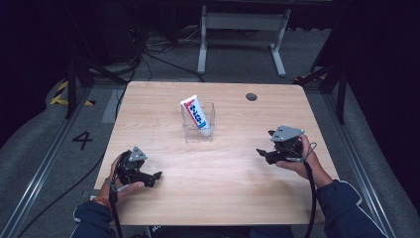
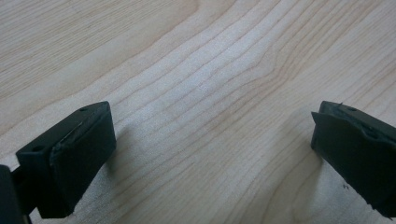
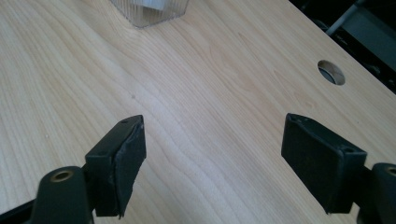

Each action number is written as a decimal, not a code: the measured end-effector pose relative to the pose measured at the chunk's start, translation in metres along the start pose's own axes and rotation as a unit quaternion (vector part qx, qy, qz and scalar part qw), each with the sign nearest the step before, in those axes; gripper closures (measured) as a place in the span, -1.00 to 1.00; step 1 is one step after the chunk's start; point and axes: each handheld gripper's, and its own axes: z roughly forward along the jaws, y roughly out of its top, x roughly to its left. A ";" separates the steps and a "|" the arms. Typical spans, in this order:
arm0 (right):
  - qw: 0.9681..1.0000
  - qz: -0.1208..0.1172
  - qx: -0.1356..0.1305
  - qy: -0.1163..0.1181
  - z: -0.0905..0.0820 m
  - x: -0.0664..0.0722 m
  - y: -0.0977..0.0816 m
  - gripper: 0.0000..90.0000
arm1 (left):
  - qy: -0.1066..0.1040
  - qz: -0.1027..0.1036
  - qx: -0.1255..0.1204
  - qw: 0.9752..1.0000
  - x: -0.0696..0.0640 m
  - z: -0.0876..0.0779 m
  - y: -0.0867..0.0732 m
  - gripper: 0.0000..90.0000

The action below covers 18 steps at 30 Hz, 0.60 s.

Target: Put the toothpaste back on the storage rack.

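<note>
I hold my left claw (image 1: 148, 177) low over the pale wooden surface (image 1: 223, 173) at its near left side, and its two black jaws stand wide apart with nothing between them, only the wood grain under them. My right claw (image 1: 267, 153) is at the right side of the surface, a little farther from me, and its jaws are also spread wide and hold nothing. A small clear plastic square container (image 1: 198, 130) stands near the middle of the surface, between my two claws and beyond them. Inside it a white toothpaste tube with red and blue print (image 1: 195, 111) leans, its top tilted to the left. A round hole (image 1: 251, 96) is in the surface at the far right.
</note>
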 end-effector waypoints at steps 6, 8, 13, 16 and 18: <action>1.000 0.005 0.004 -0.006 -0.008 0.001 -0.016 -0.50 | 0.000 0.000 0.000 1.000 0.000 0.000 0.000 -0.99; 1.000 0.008 0.007 -0.006 -0.010 0.001 -0.022 -0.50 | 0.000 0.000 0.000 1.000 0.000 0.000 0.000 -0.99; 1.000 0.014 0.008 -0.007 -0.014 0.000 -0.038 -0.50 | 0.000 0.000 0.000 1.000 0.000 0.000 0.000 -0.99; 1.000 0.017 0.010 -0.006 -0.015 0.000 -0.043 -0.50 | 0.000 0.000 0.000 1.000 0.000 0.000 0.000 -0.99; 1.000 0.020 0.011 -0.005 -0.017 0.000 -0.048 -0.50 | 0.000 0.000 0.000 1.000 0.000 0.000 0.000 -0.99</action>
